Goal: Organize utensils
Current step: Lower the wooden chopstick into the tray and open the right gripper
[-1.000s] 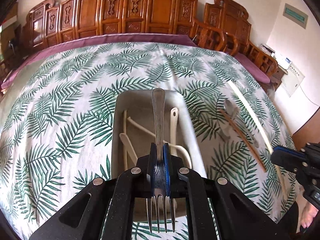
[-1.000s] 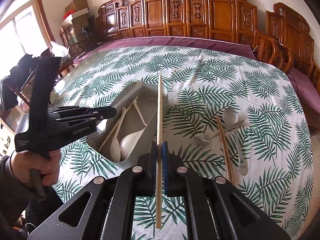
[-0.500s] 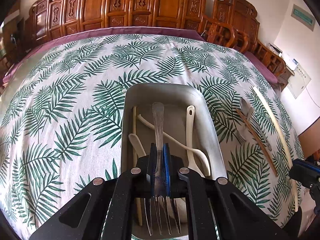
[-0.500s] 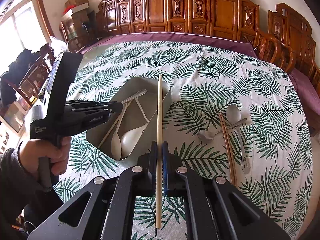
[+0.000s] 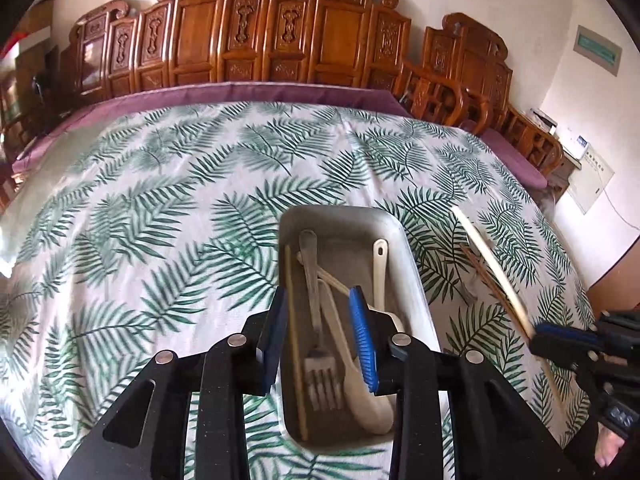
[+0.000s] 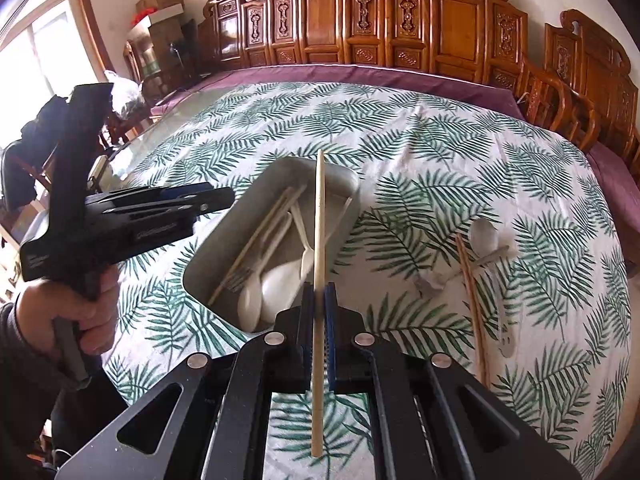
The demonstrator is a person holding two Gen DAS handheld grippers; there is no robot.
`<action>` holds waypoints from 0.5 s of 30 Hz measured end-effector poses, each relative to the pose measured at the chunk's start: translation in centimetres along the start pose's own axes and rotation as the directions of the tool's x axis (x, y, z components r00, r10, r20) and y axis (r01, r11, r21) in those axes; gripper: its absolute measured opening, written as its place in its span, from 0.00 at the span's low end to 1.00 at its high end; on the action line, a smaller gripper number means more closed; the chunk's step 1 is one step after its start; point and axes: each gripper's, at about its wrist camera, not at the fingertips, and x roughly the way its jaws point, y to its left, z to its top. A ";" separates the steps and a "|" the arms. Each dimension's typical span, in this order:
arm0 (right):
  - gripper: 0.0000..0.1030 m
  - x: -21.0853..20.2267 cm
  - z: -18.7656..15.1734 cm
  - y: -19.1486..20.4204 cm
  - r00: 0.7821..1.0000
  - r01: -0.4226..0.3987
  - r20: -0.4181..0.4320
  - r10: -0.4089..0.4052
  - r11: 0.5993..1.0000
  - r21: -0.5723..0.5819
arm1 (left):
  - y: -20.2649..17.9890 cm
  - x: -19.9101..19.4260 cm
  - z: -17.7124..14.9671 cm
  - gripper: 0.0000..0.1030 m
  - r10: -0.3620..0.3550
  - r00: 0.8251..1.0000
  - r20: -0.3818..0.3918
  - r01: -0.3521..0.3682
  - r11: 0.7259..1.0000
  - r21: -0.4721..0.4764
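The left claw (image 5: 323, 334) is hanging spread over the tray (image 5: 408, 248), where the fork (image 5: 318, 344) is lying among spoons. The right claw (image 6: 319, 320) is pinching a chopstick (image 6: 318, 240) above the tray's right edge on the table (image 6: 420, 140).

Green palm-frond print covers the white tablecloth (image 5: 160, 208); the tray (image 5: 412, 264) is grey, its spoons (image 6: 276, 280) cream, the chopstick (image 6: 319, 240) pale wood.
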 end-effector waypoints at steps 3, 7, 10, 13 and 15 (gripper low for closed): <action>0.06 0.9 0.8 0.8 1.000 -0.020 0.000 0.020 1.000 0.002 | 0.5 -1.2 -0.1 0.42 0.015 1.000 0.021 -0.015 1.000 0.018; 0.06 2.4 2.0 1.9 0.999 -0.045 -0.006 0.045 0.999 0.011 | 1.3 -3.1 -0.3 0.44 0.021 0.999 0.045 -0.023 0.999 0.030; 0.06 3.7 2.7 2.6 0.998 -0.063 -0.013 0.064 0.997 0.033 | 2.0 -4.3 -0.4 0.64 0.023 0.998 0.063 -0.025 0.999 0.033; 0.06 5.1 3.4 2.9 0.997 -0.079 -0.022 0.081 0.995 0.063 | 2.3 -5.5 -0.6 0.70 0.026 0.996 0.087 -0.030 0.998 0.047; 0.06 5.9 3.9 3.1 0.996 -0.081 -0.025 0.083 0.994 0.071 | 2.5 -6.0 -0.7 0.74 0.027 0.996 0.087 -0.032 0.998 0.051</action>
